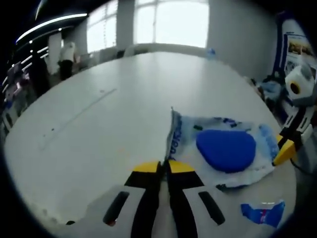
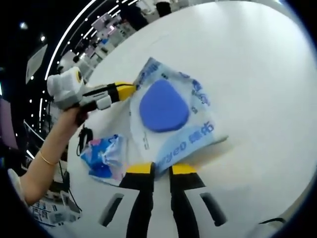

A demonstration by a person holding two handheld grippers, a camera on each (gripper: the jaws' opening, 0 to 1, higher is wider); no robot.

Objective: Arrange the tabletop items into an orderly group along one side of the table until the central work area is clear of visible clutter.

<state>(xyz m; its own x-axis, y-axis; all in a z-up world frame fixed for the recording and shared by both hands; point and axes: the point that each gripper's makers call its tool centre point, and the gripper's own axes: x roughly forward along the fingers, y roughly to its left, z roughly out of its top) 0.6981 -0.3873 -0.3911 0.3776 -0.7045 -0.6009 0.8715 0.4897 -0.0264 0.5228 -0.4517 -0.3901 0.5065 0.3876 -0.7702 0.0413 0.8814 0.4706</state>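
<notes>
Both grippers pinch one clear plastic packet [image 1: 225, 148] holding a blue pad; the left gripper [image 1: 164, 166] clamps one edge, the right gripper [image 2: 162, 168] the opposite edge, stretched over the white table [image 1: 109, 114]; a smaller blue-printed packet [image 2: 105, 156] lies beside it.

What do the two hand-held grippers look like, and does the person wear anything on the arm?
Each hand-held gripper has two jaws, white with black slots, black toward the front, and yellow tips: the left hand-held gripper and the right hand-held gripper look alike. In the right gripper view, the left one has a white body. The person's arm there has a thin bracelet at the wrist, with no sleeve visible.
</notes>
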